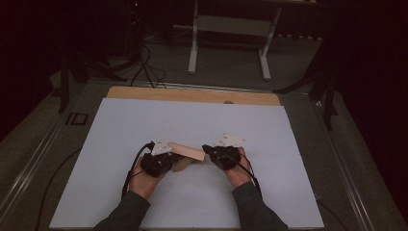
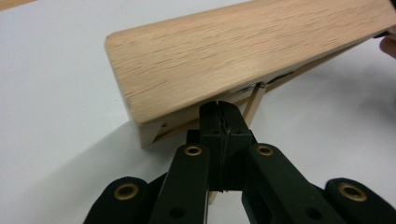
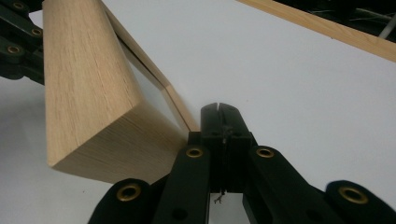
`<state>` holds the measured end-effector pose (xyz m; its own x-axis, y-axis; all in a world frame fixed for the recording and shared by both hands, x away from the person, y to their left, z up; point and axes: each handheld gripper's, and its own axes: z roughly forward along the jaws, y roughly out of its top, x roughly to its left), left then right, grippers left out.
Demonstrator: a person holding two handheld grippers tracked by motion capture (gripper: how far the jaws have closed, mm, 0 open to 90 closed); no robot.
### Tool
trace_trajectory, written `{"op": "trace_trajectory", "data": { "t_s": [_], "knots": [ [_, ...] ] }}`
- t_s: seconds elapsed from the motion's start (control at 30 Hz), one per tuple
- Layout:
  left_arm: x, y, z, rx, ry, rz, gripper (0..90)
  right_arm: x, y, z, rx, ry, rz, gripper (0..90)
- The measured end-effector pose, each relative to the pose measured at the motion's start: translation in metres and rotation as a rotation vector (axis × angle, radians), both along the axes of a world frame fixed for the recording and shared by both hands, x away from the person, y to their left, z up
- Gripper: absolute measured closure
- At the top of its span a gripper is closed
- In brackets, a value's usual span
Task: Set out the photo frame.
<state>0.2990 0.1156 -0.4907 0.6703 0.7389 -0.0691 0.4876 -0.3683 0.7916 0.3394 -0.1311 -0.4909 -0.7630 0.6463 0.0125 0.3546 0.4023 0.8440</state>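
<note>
You are holding a wooden block [image 1: 186, 151] between the two claws, just above the white sheet [image 1: 144, 120] covering the table [image 1: 192, 95]. The block is sitting near the sheet's middle, toward your edge of it.

Your left claw [image 1: 166, 156] is working at the block's left end. In the left gripper view, its jaws are pressing together just under the block [image 2: 233, 60], with a thin wooden strip [image 2: 254, 100] emerging right behind the tips. Whether the jaws are pinching that strip cannot be told, because the tips are covering the contact point.

Your right claw [image 1: 210, 153] is working at the block's right end. In the right gripper view, its jaws are likewise standing together, beside a thin wooden edge [image 3: 175, 105] running along the block [image 3: 88, 93]. Whether anything is caught between them cannot be told.

The block's underside is mostly hidden. A dark gap is showing between the block and the strip in the left gripper view, and small dark marks inside that gap are too small to read. No legible writing is appearing on the block.

In the high view, your hands are covering much of both claws, and the room beyond the table is lying in deep shadow.
</note>
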Motion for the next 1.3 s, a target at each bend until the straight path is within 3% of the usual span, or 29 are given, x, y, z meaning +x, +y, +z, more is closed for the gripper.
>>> {"op": "trace_trajectory", "data": {
  "t_s": [0.87, 1.3],
  "knots": [
    [-0.004, -0.009, 0.006, -0.008, -0.009, -0.037, 89.6, -0.005, 0.001, 0.0, -0.013, -0.012, 0.018, 89.8],
    [-0.002, -0.01, 0.005, -0.014, -0.007, -0.032, 89.5, -0.01, 0.003, 0.0, -0.022, -0.016, 0.037, 89.8]
  ]
}}
